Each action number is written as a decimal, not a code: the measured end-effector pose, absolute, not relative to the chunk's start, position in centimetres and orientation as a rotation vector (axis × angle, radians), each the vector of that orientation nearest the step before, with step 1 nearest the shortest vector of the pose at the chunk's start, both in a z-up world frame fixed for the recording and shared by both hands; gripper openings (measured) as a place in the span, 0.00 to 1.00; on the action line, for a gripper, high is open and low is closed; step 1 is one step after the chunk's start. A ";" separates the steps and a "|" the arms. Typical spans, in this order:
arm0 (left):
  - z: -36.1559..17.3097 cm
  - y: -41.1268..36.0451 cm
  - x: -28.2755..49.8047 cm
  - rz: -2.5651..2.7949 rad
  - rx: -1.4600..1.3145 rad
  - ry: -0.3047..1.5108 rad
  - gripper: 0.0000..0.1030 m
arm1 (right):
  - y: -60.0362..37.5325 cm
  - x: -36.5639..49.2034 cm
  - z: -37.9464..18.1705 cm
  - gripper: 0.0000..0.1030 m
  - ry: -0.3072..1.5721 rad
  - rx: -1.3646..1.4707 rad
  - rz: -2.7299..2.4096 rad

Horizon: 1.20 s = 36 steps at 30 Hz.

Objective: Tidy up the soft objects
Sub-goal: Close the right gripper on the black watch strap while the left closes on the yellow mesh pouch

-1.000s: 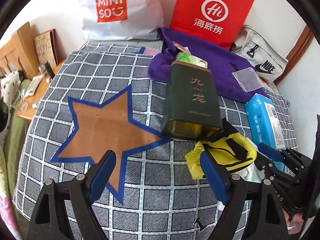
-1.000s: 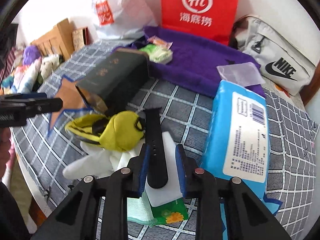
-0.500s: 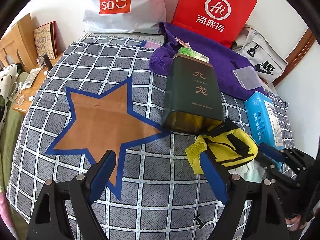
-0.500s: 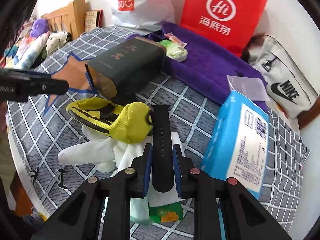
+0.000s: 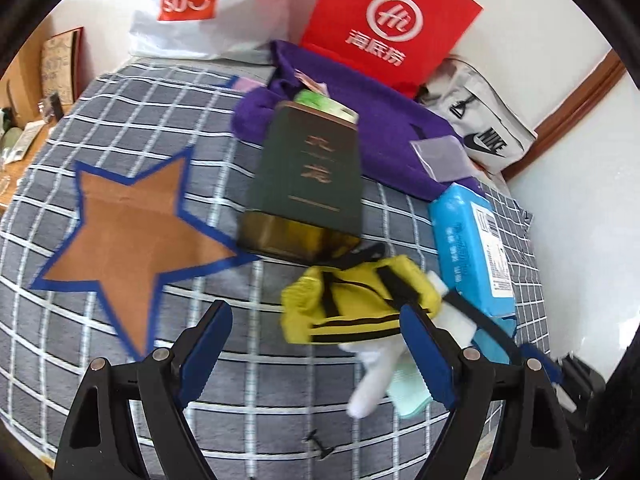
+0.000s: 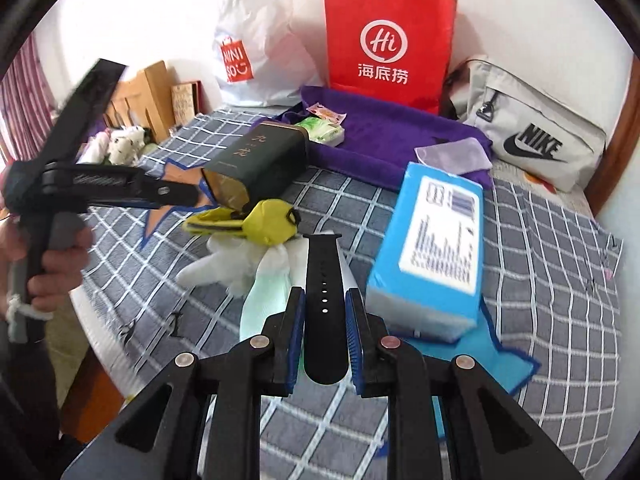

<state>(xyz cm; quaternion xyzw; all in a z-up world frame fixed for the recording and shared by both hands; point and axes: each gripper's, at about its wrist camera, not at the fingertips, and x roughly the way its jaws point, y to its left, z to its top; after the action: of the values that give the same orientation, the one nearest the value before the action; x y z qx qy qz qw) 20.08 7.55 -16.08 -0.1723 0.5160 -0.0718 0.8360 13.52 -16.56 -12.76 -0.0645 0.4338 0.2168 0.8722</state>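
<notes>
My right gripper [image 6: 325, 300] is shut on a black watch strap [image 6: 323, 256], held lifted above the bed. Below it lies a pile: a yellow pouch [image 6: 264, 222], a white glove [image 6: 224, 260] and a pale green cloth [image 6: 260, 300]. My left gripper [image 5: 316, 312] stands open with nothing between its fingers. It hovers just in front of the yellow pouch [image 5: 352, 300] and white glove [image 5: 372, 376]. The strap [image 5: 480, 320] also shows at the lower right of the left wrist view.
A dark green tin box [image 5: 308, 184] lies behind the pouch, and a blue tissue pack [image 6: 436, 248] lies on a blue star patch [image 6: 492, 360]. A purple towel [image 6: 400, 132], red bag [image 6: 388, 40], white bag [image 6: 256, 48] and grey Nike bag [image 6: 532, 136] line the back. A brown star [image 5: 124, 220] marks the checked bedcover.
My right gripper closed onto the strap and raised it off the pile. The left gripper swung a little to the right, toward the pouch, still open.
</notes>
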 end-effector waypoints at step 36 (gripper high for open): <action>-20.1 6.5 21.9 -0.094 -0.371 1.113 0.29 | -19.8 12.8 -21.0 0.19 0.978 -0.139 0.366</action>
<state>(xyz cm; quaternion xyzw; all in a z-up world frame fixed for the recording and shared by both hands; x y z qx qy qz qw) 21.91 6.49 -20.10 -0.1748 0.5251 -0.0445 0.8317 12.80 -19.77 -20.96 -0.0666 0.4666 0.1747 0.8645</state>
